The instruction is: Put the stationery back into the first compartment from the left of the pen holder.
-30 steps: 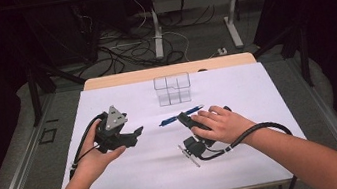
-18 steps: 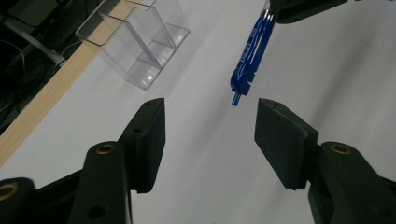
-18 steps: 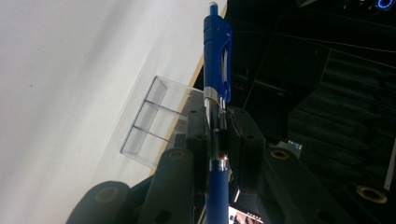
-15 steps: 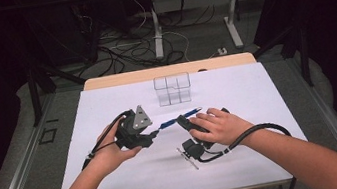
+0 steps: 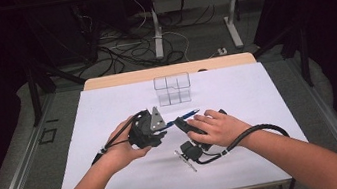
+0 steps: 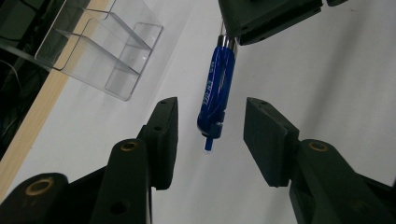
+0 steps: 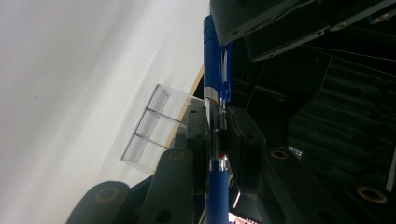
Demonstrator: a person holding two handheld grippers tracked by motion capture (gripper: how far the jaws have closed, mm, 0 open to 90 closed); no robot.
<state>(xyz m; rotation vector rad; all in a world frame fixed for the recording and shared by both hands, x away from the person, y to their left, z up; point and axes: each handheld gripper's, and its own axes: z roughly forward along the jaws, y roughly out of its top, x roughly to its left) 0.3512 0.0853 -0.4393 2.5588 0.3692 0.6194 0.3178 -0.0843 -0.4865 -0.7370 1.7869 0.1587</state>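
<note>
White surface (image 5: 108, 113) below — the right gripper (image 7: 217, 128) has its jaws squeezed tight on a blue pen (image 6: 215, 88). The pen's free end sits between the left gripper's (image 6: 210, 140) jaws, which have just been closing — not touching it yet.

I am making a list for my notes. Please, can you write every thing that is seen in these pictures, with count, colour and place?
pen: one, blue, held over the table, one end between the left jaws
organiser: one, clear, compartmented, far middle of the sheet
sheet: one, white, covering the table
table: one, wooden edge at the far side
left gripper: one, black, jaws closing around the pen, not yet touching
right gripper: one, black, clamped on the pen
</note>
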